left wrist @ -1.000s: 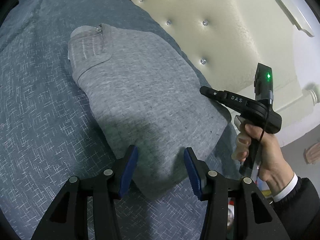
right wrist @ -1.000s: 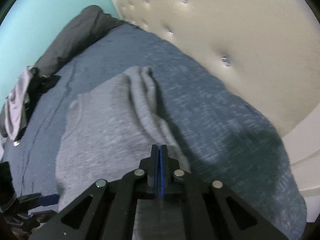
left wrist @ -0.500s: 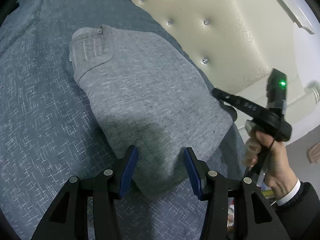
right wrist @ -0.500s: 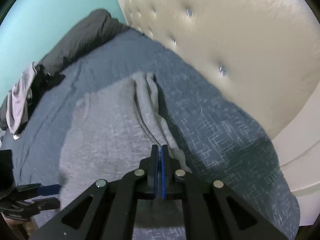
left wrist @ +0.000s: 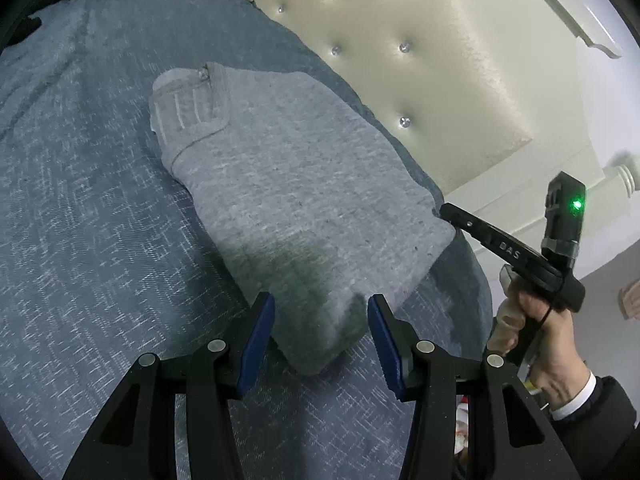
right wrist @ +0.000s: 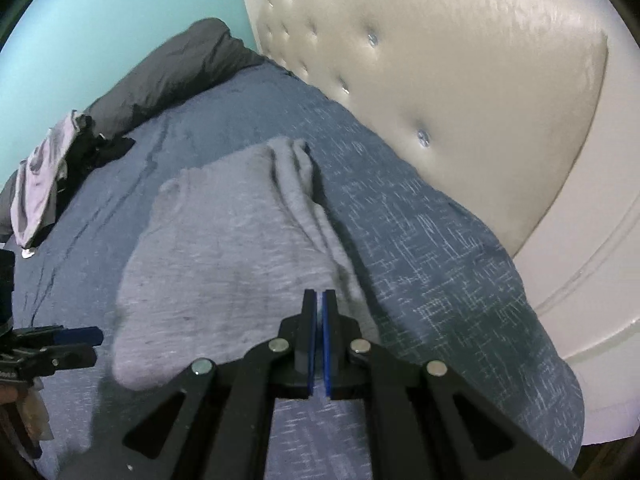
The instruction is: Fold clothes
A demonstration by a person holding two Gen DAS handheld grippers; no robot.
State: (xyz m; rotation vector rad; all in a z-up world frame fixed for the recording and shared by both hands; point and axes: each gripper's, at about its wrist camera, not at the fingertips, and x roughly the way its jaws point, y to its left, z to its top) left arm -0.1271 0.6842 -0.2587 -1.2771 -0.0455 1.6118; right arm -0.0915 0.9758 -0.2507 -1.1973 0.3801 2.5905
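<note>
Left gripper (left wrist: 321, 322): half open, empty, above grey garment (left wrist: 288, 184).
Right gripper (right wrist: 319, 320): closed, empty.
Risk: snagging the near corner, undoing the fold.

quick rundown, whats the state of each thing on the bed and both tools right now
grey garment: folded, lying flat on the bed cover
left tool: open, nothing gripped
right tool: shut, empty
bed cover: spread out
dark bedding: bunched at the far end
pale garment: unfolded, crumpled
</note>
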